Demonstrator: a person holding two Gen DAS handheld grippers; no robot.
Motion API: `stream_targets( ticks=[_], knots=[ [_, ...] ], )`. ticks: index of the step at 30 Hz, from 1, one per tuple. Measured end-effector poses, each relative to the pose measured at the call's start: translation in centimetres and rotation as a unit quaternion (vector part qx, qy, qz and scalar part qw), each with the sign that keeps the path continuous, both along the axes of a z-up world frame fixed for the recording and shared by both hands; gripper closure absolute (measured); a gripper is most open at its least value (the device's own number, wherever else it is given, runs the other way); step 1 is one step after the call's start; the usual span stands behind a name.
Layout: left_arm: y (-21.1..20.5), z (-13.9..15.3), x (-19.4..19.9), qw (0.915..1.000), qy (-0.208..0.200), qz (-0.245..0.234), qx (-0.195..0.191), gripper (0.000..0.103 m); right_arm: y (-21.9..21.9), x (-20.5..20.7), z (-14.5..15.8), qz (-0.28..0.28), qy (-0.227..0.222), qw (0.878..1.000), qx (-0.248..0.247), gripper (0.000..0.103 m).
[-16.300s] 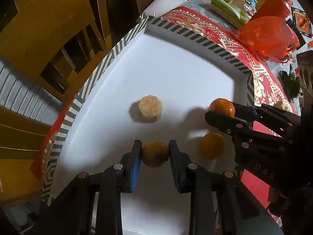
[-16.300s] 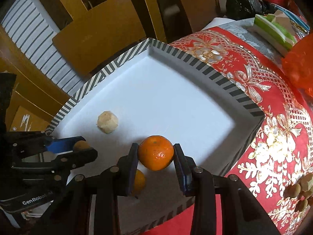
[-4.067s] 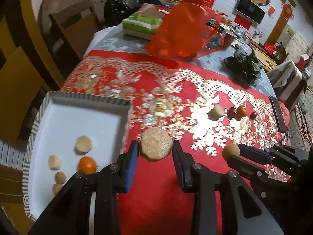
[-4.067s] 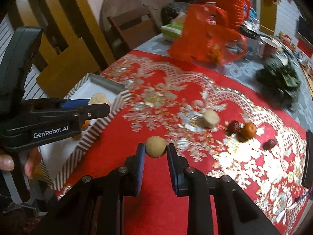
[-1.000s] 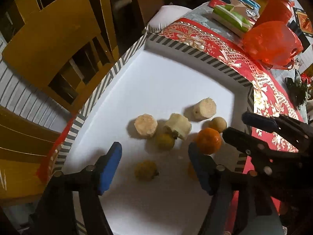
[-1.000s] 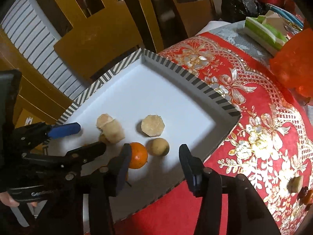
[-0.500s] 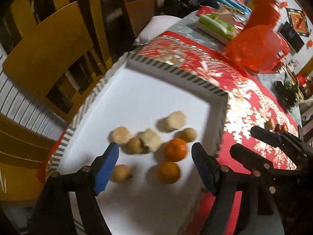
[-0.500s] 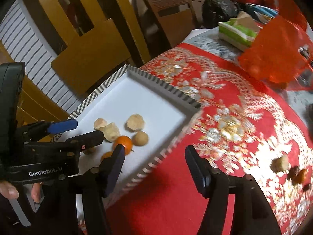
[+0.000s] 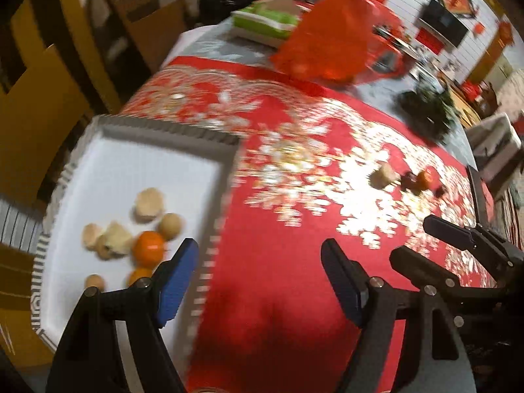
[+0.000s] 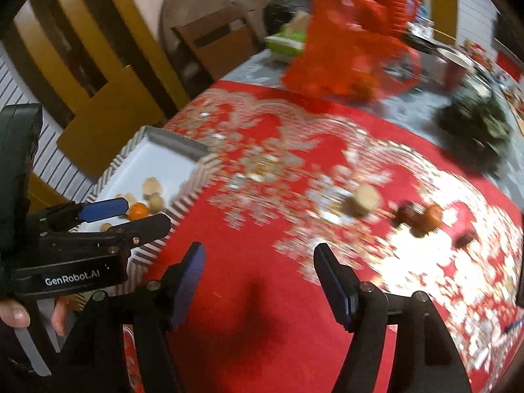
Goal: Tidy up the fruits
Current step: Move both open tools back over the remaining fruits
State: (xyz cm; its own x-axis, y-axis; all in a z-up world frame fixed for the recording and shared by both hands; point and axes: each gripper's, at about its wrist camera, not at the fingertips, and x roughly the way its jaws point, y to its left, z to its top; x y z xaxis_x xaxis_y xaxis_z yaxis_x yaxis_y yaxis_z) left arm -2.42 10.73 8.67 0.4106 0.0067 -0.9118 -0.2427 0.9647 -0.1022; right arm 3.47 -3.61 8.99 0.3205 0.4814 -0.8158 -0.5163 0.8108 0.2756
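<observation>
A white tray with a striped rim [image 9: 170, 127] [image 10: 196, 160] sits at the table's left edge and holds several fruits, among them an orange [image 9: 149, 244] [image 10: 137, 209] and pale peeled pieces [image 9: 149, 204]. On the red cloth to the right lie a pale fruit piece [image 9: 383, 175] [image 10: 363, 201], dark red fruits [image 10: 407, 213] and a small orange [image 9: 424, 180] [image 10: 432, 217]. My left gripper [image 9: 260, 273] is open and empty above the tray's right rim; it also shows in the right wrist view [image 10: 131, 219]. My right gripper [image 10: 258, 281] is open and empty over the cloth, also in the left wrist view [image 9: 425, 239].
An orange plastic bag [image 9: 327, 32] [image 10: 344, 55], a green tissue pack [image 9: 262, 21] and dark leafy greens [image 9: 429, 111] [image 10: 475, 124] sit at the table's far side. Wooden chairs [image 10: 108, 111] stand left of the table. The view is motion-blurred.
Both grippers have swung right, away from the tray toward the loose fruits on the cloth. Both stay open and empty.
</observation>
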Motion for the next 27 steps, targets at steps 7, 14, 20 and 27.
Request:
stream_targets(
  ticks=[7,14,20,27],
  knots=[
    [-6.1,-0.3,2.0,0.9986,0.005,-0.053,-0.001,0.027,-7.4,-0.2,-0.6,-0.068,0.007,0.998,-0.008,0.03],
    [-9.8,-1.0,4.0,0.9963,0.011,-0.085,-0.004,0.027,-12.7,-0.5,-1.4,-0.117,0.018,0.993,-0.011,0.029],
    [-11.0,-1.7,6.3,0.9955,0.021,-0.092,-0.007,0.027,-14.7,-0.6,-2.0,-0.134,0.026,0.991,-0.007,0.029],
    [-11.7,-3.0,8.7,0.9946,0.034,-0.098,-0.004,0.027,-14.6,0.0,-2.5,-0.135,0.03,0.99,-0.002,0.028]
  ],
)
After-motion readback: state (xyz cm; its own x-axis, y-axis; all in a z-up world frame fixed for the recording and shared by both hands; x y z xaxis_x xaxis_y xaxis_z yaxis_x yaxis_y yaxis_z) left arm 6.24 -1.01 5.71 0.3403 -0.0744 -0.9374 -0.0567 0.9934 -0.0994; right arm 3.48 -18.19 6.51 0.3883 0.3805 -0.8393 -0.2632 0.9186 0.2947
